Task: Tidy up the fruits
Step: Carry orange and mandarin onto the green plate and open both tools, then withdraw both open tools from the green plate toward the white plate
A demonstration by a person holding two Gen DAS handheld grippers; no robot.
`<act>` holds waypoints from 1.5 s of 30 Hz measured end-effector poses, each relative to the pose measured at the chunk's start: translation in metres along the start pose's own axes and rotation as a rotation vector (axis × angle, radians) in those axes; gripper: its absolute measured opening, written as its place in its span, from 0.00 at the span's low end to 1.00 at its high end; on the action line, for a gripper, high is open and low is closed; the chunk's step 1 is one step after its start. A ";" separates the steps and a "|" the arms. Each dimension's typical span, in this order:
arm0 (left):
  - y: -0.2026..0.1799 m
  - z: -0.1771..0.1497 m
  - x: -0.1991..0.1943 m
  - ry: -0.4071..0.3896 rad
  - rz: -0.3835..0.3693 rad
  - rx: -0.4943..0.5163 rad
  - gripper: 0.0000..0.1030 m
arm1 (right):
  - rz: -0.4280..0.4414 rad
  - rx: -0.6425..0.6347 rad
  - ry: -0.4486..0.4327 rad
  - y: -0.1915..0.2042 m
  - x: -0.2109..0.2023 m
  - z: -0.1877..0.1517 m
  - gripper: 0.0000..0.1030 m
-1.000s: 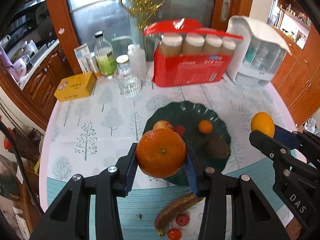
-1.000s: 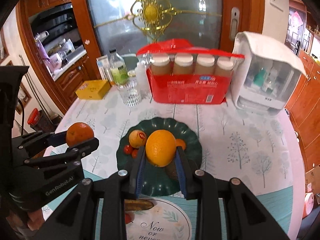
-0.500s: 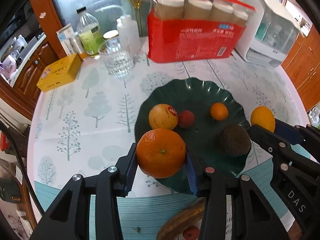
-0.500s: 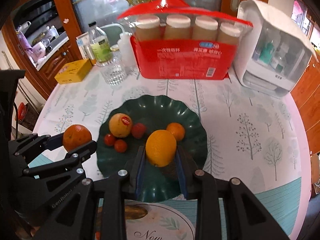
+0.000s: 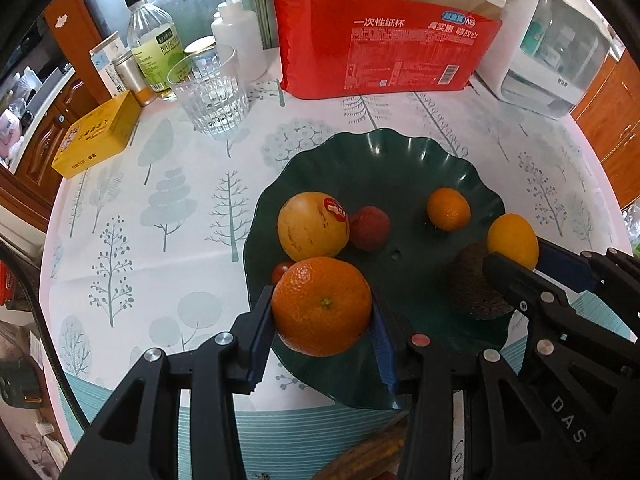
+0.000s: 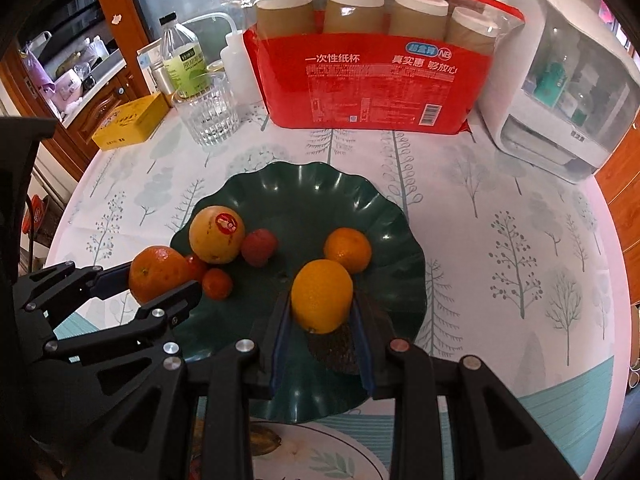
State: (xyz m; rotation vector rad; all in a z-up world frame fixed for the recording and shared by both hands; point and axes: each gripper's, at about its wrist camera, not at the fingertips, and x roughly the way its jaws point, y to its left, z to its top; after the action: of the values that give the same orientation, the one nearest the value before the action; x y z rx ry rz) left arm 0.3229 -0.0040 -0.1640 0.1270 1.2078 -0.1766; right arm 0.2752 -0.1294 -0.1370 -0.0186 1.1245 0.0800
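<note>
Green scalloped plate (image 6: 384, 200) sits below both loads: the left claw (image 5: 322, 308) is clamped on an orange (image 5: 322, 306), the right claw (image 6: 322, 300) on a yellow citrus (image 6: 322, 296). Next, probably lower and release.

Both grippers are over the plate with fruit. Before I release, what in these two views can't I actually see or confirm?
- Dark rough fruit: right wrist view, mostly behind the yellow-orange fruit and right gripper; type unclear.
- Brownish long fruit: left wrist view, cut off by the bottom edge and left gripper.
- Gap under the orange to the green plate: hidden in both views.
- Cherry tomato: left wrist view, mostly behind the orange.
</note>
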 end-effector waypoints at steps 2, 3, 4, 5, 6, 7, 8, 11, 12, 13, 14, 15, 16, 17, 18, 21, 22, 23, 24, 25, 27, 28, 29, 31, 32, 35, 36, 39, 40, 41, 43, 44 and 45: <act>-0.001 -0.001 0.001 0.003 0.001 0.005 0.43 | -0.011 -0.014 -0.004 0.002 0.001 -0.001 0.29; -0.001 -0.001 0.002 0.004 0.002 0.009 0.43 | -0.011 -0.022 -0.004 0.003 0.001 -0.001 0.29; -0.002 -0.002 0.002 0.002 0.003 0.011 0.43 | -0.010 -0.026 -0.004 0.004 0.001 -0.001 0.30; -0.002 -0.002 0.001 0.000 0.003 0.010 0.44 | -0.011 -0.030 -0.008 0.005 0.000 -0.001 0.30; -0.002 -0.002 0.000 -0.006 0.009 0.014 0.46 | -0.019 -0.032 -0.013 0.006 -0.001 -0.002 0.31; -0.002 -0.002 -0.001 -0.013 0.015 0.016 0.50 | -0.029 -0.034 -0.018 0.005 -0.001 -0.001 0.32; -0.002 -0.003 -0.003 -0.022 0.026 0.016 0.52 | -0.036 -0.035 -0.022 0.005 -0.002 -0.001 0.32; 0.001 -0.004 -0.008 -0.034 0.031 0.009 0.62 | -0.040 -0.026 -0.031 0.003 -0.006 -0.002 0.32; 0.002 -0.004 -0.010 -0.037 0.028 0.008 0.64 | -0.040 -0.024 -0.033 0.002 -0.008 -0.002 0.32; 0.002 -0.005 -0.012 -0.039 0.027 0.006 0.65 | -0.041 -0.023 -0.035 0.002 -0.009 -0.002 0.33; 0.003 -0.005 -0.014 -0.043 0.029 0.004 0.66 | -0.043 -0.022 -0.039 0.002 -0.011 -0.003 0.34; 0.003 -0.006 -0.016 -0.047 0.031 0.003 0.67 | -0.045 -0.022 -0.043 0.002 -0.012 -0.003 0.34; 0.003 -0.007 -0.019 -0.052 0.034 0.003 0.68 | -0.047 -0.024 -0.049 0.002 -0.015 -0.004 0.34; 0.003 -0.008 -0.022 -0.056 0.037 0.004 0.69 | -0.047 -0.024 -0.053 0.002 -0.017 -0.004 0.34; 0.004 -0.009 -0.025 -0.059 0.038 0.003 0.69 | -0.049 -0.026 -0.058 0.003 -0.019 -0.005 0.35; 0.004 -0.012 -0.034 -0.070 0.038 -0.001 0.70 | -0.053 -0.033 -0.076 0.005 -0.029 -0.006 0.35; 0.004 -0.012 -0.036 -0.073 0.038 -0.003 0.70 | -0.052 -0.033 -0.080 0.006 -0.032 -0.007 0.35; 0.004 -0.014 -0.040 -0.078 0.040 -0.004 0.70 | -0.050 -0.032 -0.084 0.006 -0.035 -0.008 0.35; 0.004 -0.015 -0.045 -0.084 0.041 -0.005 0.71 | -0.050 -0.031 -0.088 0.006 -0.038 -0.009 0.35; 0.004 -0.016 -0.049 -0.090 0.043 -0.005 0.71 | -0.049 -0.032 -0.094 0.007 -0.042 -0.010 0.35; 0.004 -0.020 -0.059 -0.104 0.049 -0.005 0.72 | -0.048 -0.032 -0.106 0.008 -0.051 -0.013 0.35; 0.004 -0.021 -0.064 -0.111 0.051 -0.006 0.73 | -0.047 -0.033 -0.110 0.008 -0.054 -0.014 0.35; 0.004 -0.023 -0.070 -0.119 0.053 -0.007 0.73 | -0.047 -0.034 -0.116 0.008 -0.059 -0.015 0.35; 0.003 -0.026 -0.079 -0.133 0.057 -0.008 0.75 | -0.045 -0.034 -0.128 0.008 -0.068 -0.018 0.35; 0.003 -0.028 -0.085 -0.142 0.060 -0.009 0.76 | -0.043 -0.033 -0.135 0.008 -0.074 -0.020 0.35; 0.002 -0.035 -0.103 -0.172 0.069 -0.009 0.78 | -0.037 -0.029 -0.154 0.008 -0.089 -0.025 0.36; 0.001 -0.039 -0.110 -0.182 0.072 -0.009 0.79 | -0.036 -0.028 -0.160 0.008 -0.094 -0.027 0.37; -0.001 -0.047 -0.128 -0.207 0.084 -0.011 0.79 | -0.030 -0.022 -0.181 0.008 -0.110 -0.035 0.41; -0.002 -0.051 -0.136 -0.220 0.090 -0.011 0.79 | -0.028 -0.021 -0.188 0.008 -0.115 -0.038 0.42; -0.003 -0.055 -0.143 -0.230 0.095 -0.010 0.79 | -0.025 -0.022 -0.194 0.009 -0.120 -0.041 0.42; -0.004 -0.062 -0.153 -0.244 0.101 -0.011 0.79 | -0.020 -0.026 -0.204 0.010 -0.130 -0.048 0.42; -0.004 -0.067 -0.161 -0.255 0.105 -0.012 0.79 | -0.019 -0.028 -0.208 0.010 -0.134 -0.053 0.43; -0.005 -0.071 -0.166 -0.263 0.109 -0.015 0.80 | -0.017 -0.030 -0.211 0.011 -0.138 -0.056 0.43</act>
State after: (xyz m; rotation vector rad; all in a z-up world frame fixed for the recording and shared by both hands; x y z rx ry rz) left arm 0.1997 0.0162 -0.0334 0.1515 0.9376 -0.0859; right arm 0.1644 -0.1291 -0.0362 -0.0455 0.9120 0.0821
